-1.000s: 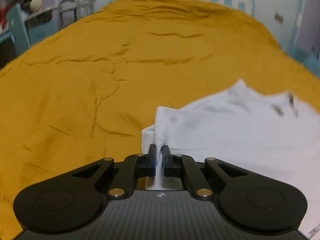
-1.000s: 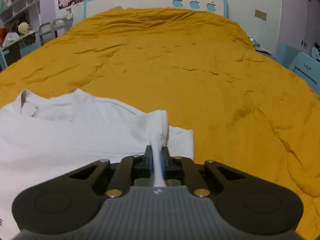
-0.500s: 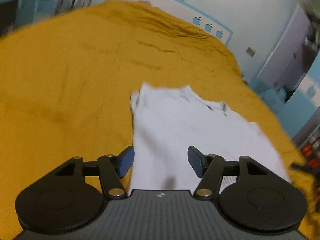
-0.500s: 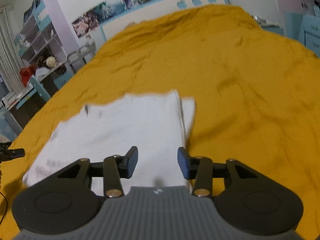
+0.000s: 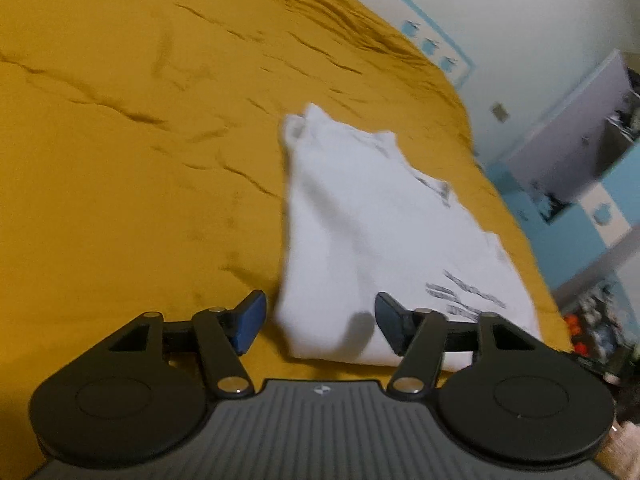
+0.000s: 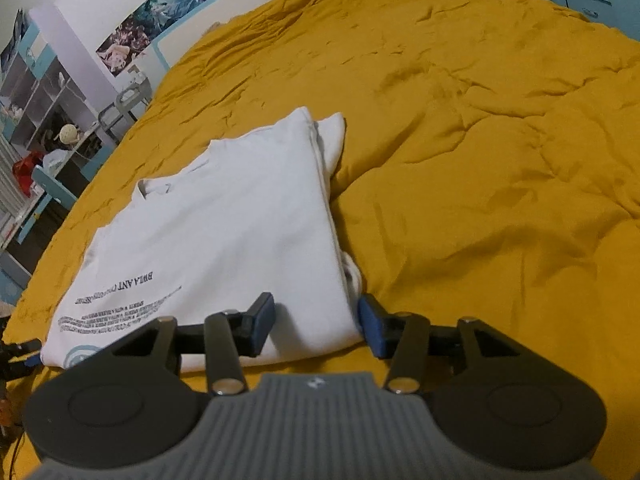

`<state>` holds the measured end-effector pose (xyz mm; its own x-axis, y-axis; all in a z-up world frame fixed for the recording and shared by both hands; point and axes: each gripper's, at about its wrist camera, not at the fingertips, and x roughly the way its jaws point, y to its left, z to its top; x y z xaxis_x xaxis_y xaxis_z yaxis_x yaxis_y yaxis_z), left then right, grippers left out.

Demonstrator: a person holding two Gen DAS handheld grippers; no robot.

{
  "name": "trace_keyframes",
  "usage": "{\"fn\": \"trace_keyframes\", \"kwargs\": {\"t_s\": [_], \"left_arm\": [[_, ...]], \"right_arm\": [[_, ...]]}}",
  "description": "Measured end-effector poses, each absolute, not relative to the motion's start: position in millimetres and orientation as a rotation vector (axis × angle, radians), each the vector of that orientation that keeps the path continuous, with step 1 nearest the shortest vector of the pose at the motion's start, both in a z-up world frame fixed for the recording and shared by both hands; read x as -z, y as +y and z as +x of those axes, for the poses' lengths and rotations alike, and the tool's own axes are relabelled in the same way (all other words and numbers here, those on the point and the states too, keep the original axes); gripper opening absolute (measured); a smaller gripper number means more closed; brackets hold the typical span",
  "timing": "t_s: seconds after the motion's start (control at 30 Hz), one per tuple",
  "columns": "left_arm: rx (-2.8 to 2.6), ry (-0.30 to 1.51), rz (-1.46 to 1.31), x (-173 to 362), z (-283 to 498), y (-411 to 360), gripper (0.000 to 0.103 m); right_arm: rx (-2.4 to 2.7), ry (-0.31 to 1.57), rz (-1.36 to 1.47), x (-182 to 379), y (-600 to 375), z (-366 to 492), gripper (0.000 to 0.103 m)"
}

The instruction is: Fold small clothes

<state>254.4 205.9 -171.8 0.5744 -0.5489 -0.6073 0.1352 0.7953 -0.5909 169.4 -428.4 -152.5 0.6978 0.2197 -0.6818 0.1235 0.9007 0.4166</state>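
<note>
Your left gripper hangs with its jaws apart, nothing clamped; they have just been closing a little, and the near left corner of the folded white T-shirt lies below the gap. Your right gripper is likewise apart and holding nothing, its jaws having just been opening, with the shirt's near right corner beneath them. In the right wrist view the T-shirt lies flat on the mustard bedspread, its folded right edge running toward 12 o'clock and printed text along the near hem. Bare, wrinkled bedspread spreads wide from 12 to 3 o'clock; at 10 o'clock, past the bed's edge, stand shelves.
</note>
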Motion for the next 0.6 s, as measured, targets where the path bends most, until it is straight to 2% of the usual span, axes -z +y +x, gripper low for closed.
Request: {"fn": "trace_keyframes", "kwargs": {"t_s": [0.03,0.07,0.1,0.13,0.17,0.2,0.43,0.6], "left_arm": [[0.435,0.892,-0.521,174.7,256.7,202.4,0.036],[0.432,0.911,-0.516,178.1,258.1,199.3,0.028],[0.439,0.922,-0.516,180.7,259.2,196.8,0.012],[0.443,0.926,-0.511,181.8,259.6,194.6,0.009],[0.434,0.921,-0.498,180.3,258.8,192.2,0.009],[0.431,0.915,-0.488,177.4,256.7,191.1,0.009],[0.402,0.858,-0.499,148.7,245.0,196.1,0.007],[0.391,0.897,-0.470,139.0,243.9,195.6,0.007]], "right_arm": [[-0.055,0.806,0.453,153.0,-428.3,170.4,0.045],[-0.054,0.807,0.446,153.4,-427.4,171.5,0.044],[-0.049,0.808,0.432,153.2,-425.7,172.0,0.039],[-0.039,0.811,0.407,153.0,-423.7,173.2,0.031],[-0.036,0.817,0.385,152.9,-422.1,173.8,0.015],[-0.048,0.817,0.380,152.0,-421.4,173.7,0.012],[-0.036,0.785,0.338,130.6,-416.9,168.3,0.008],[-0.028,0.728,0.333,110.1,-418.5,154.6,0.002]]}}
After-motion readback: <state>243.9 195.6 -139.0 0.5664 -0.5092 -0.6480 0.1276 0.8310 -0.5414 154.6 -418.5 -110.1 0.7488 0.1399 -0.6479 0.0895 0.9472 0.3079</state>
